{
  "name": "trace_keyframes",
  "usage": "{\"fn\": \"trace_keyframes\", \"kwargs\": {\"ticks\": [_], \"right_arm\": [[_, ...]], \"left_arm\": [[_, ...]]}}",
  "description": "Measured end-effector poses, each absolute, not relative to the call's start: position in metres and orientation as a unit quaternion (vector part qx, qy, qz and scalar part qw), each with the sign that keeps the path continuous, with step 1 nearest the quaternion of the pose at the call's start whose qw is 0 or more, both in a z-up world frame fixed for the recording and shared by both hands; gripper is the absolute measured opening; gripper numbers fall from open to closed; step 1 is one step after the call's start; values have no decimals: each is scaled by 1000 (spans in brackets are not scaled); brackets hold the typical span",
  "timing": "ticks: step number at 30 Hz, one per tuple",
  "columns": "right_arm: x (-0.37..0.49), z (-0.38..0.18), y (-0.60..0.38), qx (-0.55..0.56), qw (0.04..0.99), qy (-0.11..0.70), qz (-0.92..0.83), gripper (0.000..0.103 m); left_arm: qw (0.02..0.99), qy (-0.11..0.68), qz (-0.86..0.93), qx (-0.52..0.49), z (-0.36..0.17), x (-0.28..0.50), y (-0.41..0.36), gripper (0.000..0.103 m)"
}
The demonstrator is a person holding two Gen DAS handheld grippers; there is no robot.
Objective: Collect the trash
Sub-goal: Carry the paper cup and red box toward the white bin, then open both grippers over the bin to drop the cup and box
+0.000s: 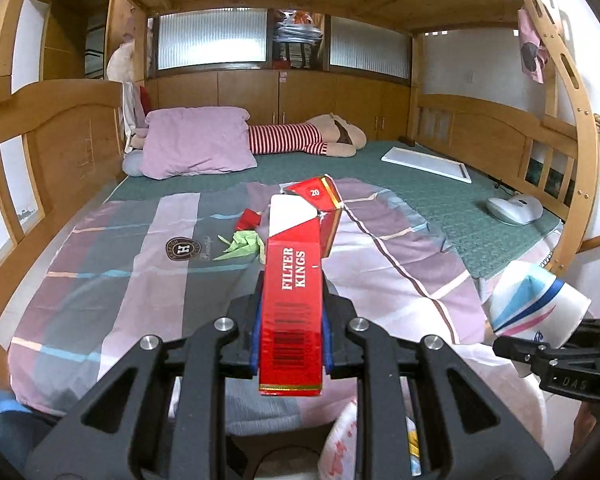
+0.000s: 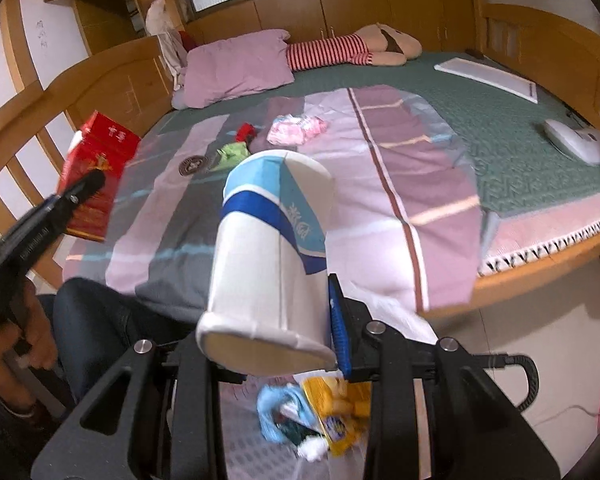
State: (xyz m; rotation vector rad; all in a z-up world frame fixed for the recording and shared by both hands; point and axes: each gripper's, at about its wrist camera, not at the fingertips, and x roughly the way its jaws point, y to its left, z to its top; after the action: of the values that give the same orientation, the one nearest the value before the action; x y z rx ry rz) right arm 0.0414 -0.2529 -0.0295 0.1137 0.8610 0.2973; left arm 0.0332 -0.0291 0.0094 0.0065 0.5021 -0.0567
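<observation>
The left gripper [image 1: 290,320] pinches a red cigarette carton [image 1: 294,280] (lid flapped open) while the right gripper [image 2: 268,316] clamps a paper cup [image 2: 268,256] lengthwise between its fingers.

**Soft indoor light, heavy fisheye bend in both wrist views**

Even, diffuse light fills the room, the brightest source being the ribbed frosted windows [image 1: 212,38] behind the bed, which glow without blowing out. Shadows are faint and soft-edged, deepest under the black gripper frames at the bottom. A mild sheen sits on the red cigarette carton [image 1: 292,312]. Both frames curve strongly outward, bowing the wooden bed rails [image 1: 60,136], and end in dark rounded corners. The left wrist view is crisp. The right wrist view is softer, with the paper cup [image 2: 272,256] slightly smeared and the red box [image 2: 96,172] at left blurred.
</observation>
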Motion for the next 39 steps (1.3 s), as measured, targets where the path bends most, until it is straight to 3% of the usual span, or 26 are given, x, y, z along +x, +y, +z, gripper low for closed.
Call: {"fn": "trace_keyframes", "kwargs": {"ticks": [11,13,15,28,29,32,39], "right_arm": [[22,-77,-252,26,853,501,147,33],[22,-84,-250,20,845,514,145,46],[19,-82,-255,34,852,504,138,66],[21,-25,-313,217,896,377,89,70],[22,-25,-312,215,896,379,90,70],[26,-28,-312,213,894,385,87,70],[29,-40,-315,240,880,402,81,70]], "left_arm": [[963,264,-54,19,-2,10,-46,22],[959,275,-62,23,-8,11,-50,22],[956,284,-69,27,-15,12,-53,22],[879,380,-266,109,-83,2,-119,23],[869,388,-285,115,-89,1,-126,27],[855,392,-304,153,-105,-9,-143,66],[859,388,-287,168,-113,-12,-144,74]]}}
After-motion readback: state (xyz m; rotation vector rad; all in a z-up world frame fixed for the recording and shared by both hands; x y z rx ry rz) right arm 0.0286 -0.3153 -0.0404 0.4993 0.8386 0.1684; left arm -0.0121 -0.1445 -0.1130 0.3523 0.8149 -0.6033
